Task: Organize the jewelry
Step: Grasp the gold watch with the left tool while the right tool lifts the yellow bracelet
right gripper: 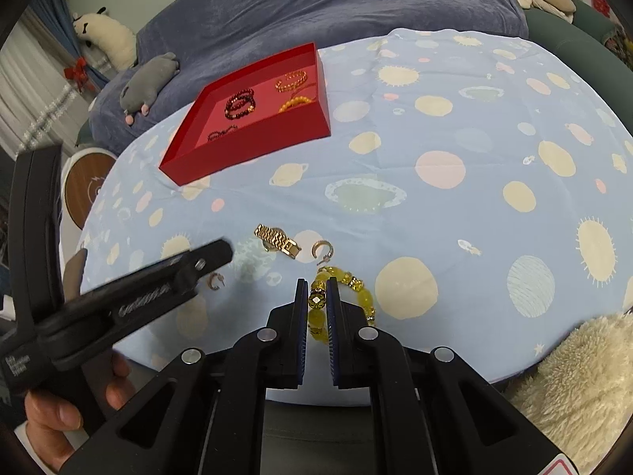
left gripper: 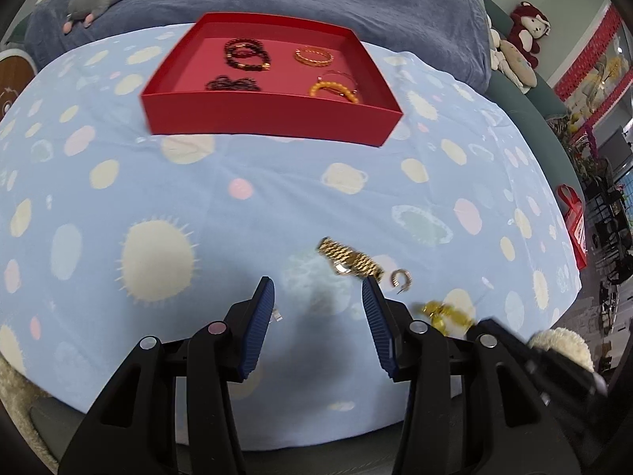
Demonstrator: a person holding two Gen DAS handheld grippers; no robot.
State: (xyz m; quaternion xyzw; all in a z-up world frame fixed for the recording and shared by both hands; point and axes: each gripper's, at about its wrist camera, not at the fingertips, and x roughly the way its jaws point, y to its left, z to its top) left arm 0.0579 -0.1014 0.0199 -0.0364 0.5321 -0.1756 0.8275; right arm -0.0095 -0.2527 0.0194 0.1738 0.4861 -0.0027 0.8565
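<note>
We have the right hand-held gripper (right gripper: 317, 287) clamped on the yellow bead bracelet (right gripper: 358, 297); left hand-held gripper (left gripper: 318, 291) spread apart. Beads look hard, slippery, floppy strand; grip mid-bead.

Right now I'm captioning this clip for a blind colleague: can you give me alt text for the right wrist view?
The right gripper is shut on a yellow bead bracelet lying on a blue planet-print cloth. Just beyond lie a gold watch and a small hoop earring; farther back, a red tray holds several bracelets. The open left gripper reaches in from the left.
</note>
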